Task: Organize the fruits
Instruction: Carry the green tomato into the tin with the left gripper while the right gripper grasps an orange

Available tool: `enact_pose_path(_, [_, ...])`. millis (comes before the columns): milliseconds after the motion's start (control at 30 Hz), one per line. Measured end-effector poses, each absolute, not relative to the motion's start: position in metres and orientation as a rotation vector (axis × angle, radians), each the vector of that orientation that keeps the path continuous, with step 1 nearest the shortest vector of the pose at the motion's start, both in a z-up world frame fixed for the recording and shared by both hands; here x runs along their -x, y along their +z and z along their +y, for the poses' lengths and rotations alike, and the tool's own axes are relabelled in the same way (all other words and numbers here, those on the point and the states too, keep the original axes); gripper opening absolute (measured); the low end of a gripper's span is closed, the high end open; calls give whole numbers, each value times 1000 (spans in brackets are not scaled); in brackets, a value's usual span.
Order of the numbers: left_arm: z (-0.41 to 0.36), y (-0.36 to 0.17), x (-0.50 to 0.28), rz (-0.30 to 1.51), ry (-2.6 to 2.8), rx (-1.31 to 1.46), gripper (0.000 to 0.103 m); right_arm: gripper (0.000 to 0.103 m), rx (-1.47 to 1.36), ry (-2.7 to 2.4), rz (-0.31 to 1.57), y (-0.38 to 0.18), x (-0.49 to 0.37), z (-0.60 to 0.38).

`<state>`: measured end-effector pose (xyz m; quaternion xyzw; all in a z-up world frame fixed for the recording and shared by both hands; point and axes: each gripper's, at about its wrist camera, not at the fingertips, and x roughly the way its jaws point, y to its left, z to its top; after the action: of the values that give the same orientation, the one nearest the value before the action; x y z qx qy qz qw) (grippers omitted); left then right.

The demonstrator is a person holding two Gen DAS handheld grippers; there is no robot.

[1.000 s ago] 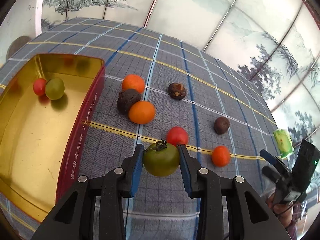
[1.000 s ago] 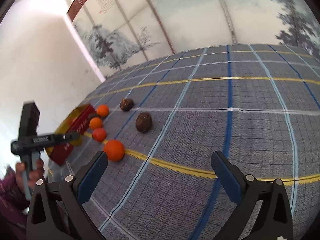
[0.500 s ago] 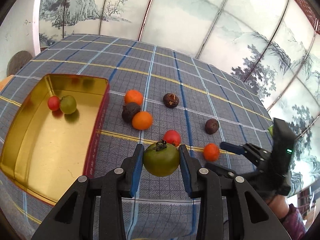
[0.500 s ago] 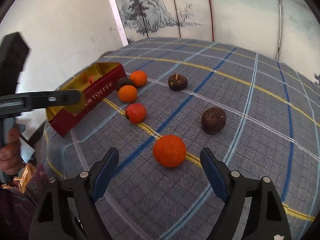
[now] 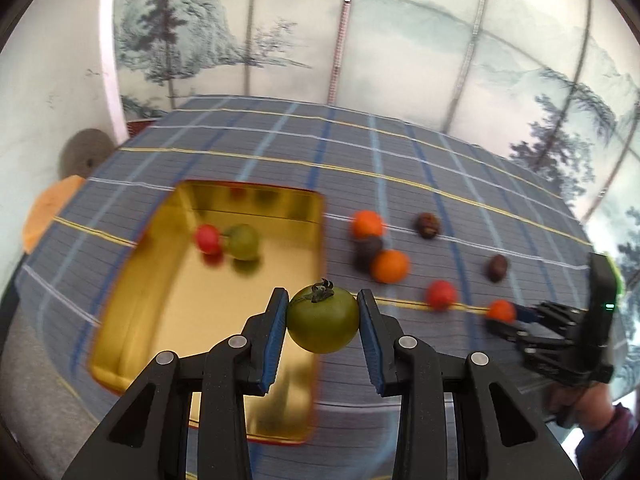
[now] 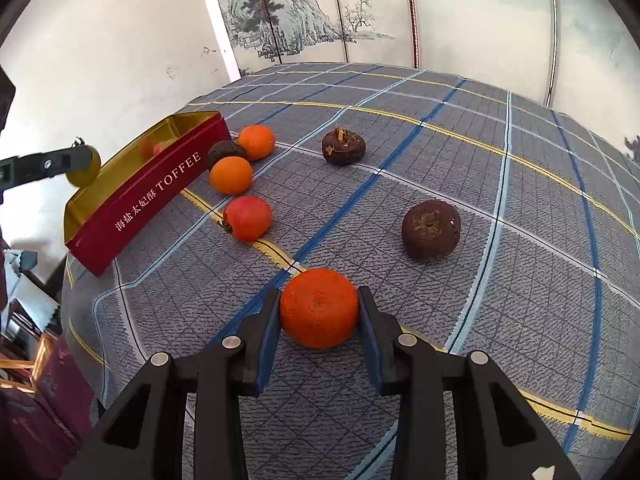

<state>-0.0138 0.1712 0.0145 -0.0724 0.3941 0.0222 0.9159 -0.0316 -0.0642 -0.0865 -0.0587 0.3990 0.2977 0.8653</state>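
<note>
Right wrist only: TOFFEE lettering [image 6: 178,176]

Left wrist: close above the toffee tin [image 5: 304,216], angled down the checked tablecloth [image 5: 400,168].
Right wrist: low, near the cloth, facing the tin.
Shared: tin, scattered fruit.

Four orange mandarins [image 6: 319,307], three dark brown fruits [image 6: 430,229], two red tomatoes [image 6: 247,217], two green tomatoes [image 5: 323,319], one tin [image 6: 152,192] and two grippers [image 6: 319,312] are counted, the first-pointed mandarin sitting between the right tool's pads.
</note>
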Motion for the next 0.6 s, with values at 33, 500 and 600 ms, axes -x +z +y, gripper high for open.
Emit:
enact_pose_path(33, [180, 12, 12, 815, 70, 133, 36, 34, 119, 625, 835, -87, 31, -64])
enact_pose_path(500, [236, -26, -8, 893, 201, -13, 36, 34, 116, 624, 834, -86, 32, -67])
enact_pose_path(600, [243, -32, -14, 908, 213, -29, 36, 34, 116, 617, 834, -86, 31, -66])
